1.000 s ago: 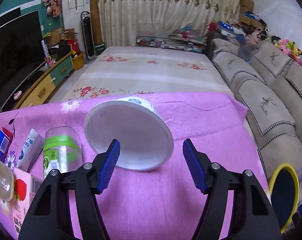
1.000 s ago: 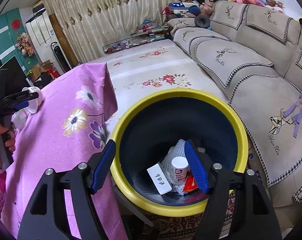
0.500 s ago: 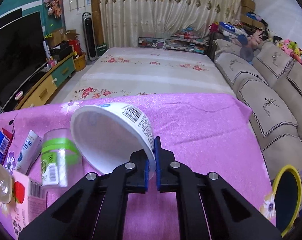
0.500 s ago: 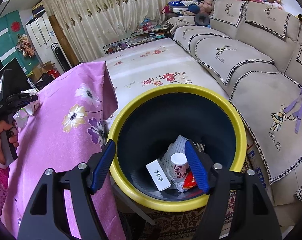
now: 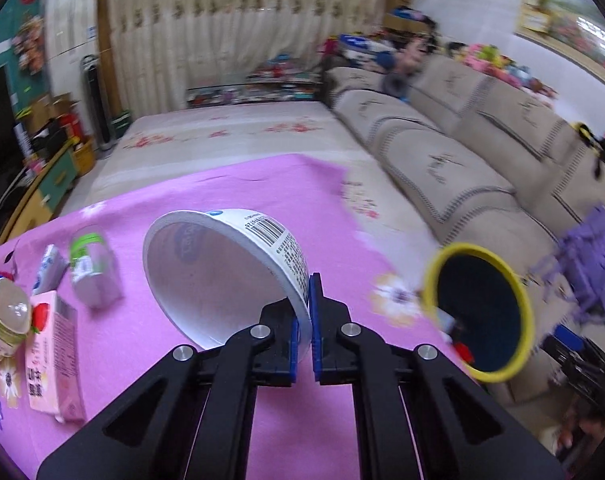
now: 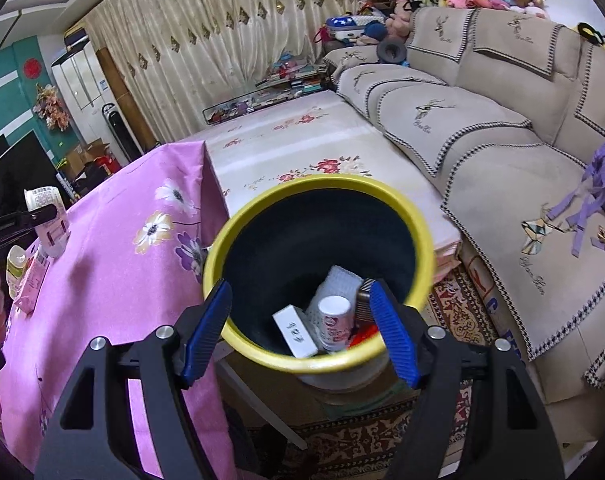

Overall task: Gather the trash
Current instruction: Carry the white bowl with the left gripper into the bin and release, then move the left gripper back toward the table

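Left wrist view: left gripper (image 5: 304, 331) clamped on rim of white paper bowl (image 5: 226, 276), lifted above pink tablecloth (image 5: 150, 364), mouth facing camera. Yellow-rimmed trash bin (image 5: 480, 308) off to the right, lower. Right gripper (image 6: 298, 330) spread open, empty, over bin.

bin (image 5: 522, 308) right of table (image 5: 230, 184), carton (image 5: 54, 356) on table's left

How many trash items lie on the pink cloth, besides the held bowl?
4: jar, white pack beside it, sealed cup, pink carton, all at left; another may hide behind the cup.
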A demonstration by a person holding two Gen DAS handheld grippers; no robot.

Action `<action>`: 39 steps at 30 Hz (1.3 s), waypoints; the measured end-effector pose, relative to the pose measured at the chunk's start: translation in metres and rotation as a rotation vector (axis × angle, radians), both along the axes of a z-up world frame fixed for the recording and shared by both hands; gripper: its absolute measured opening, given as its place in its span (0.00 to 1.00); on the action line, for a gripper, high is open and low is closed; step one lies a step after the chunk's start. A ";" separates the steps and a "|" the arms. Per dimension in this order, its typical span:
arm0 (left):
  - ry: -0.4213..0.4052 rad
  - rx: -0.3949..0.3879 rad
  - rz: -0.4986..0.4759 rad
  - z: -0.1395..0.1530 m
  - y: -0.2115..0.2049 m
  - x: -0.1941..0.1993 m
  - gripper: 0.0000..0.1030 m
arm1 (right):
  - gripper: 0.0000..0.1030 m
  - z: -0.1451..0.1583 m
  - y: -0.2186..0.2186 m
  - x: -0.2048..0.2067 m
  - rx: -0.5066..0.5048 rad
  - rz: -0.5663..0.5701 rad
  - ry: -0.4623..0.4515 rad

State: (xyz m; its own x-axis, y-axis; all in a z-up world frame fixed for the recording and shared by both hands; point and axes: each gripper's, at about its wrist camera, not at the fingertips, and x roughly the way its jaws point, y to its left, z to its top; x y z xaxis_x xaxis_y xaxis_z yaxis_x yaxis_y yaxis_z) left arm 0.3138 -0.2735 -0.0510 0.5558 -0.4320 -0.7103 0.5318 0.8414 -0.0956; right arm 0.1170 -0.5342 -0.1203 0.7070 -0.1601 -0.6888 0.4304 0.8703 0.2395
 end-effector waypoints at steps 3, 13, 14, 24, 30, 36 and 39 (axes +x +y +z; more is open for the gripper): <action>0.002 -0.010 -0.076 0.010 -0.028 -0.029 0.06 | 0.66 -0.002 -0.008 -0.018 0.004 -0.020 0.003; 0.025 -0.006 -0.314 0.009 -0.159 -0.101 0.06 | 0.66 -0.007 -0.041 -0.070 -0.008 -0.121 0.017; 0.029 -0.003 -0.332 0.007 -0.172 -0.105 0.06 | 0.66 -0.007 -0.044 -0.074 -0.006 -0.131 0.016; 0.113 0.029 -0.435 -0.030 -0.262 -0.096 0.06 | 0.66 -0.016 -0.066 -0.092 0.021 -0.180 0.017; 0.127 0.070 -0.436 -0.055 -0.286 -0.085 0.11 | 0.66 -0.017 -0.066 -0.095 0.025 -0.184 0.016; 0.116 0.063 -0.415 -0.055 -0.266 -0.079 0.42 | 0.66 -0.015 -0.062 -0.093 0.020 -0.184 0.019; 0.097 0.032 -0.417 -0.038 -0.241 -0.083 0.55 | 0.66 -0.014 -0.059 -0.091 0.017 -0.179 0.023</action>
State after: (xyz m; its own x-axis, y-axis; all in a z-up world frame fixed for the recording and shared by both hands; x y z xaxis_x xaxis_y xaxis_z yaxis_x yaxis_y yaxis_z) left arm 0.2310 -0.5146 -0.0893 0.2680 -0.5825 -0.7674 0.8171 0.5595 -0.1393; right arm 0.0260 -0.5929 -0.1344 0.6522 -0.2704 -0.7082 0.5837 0.7753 0.2414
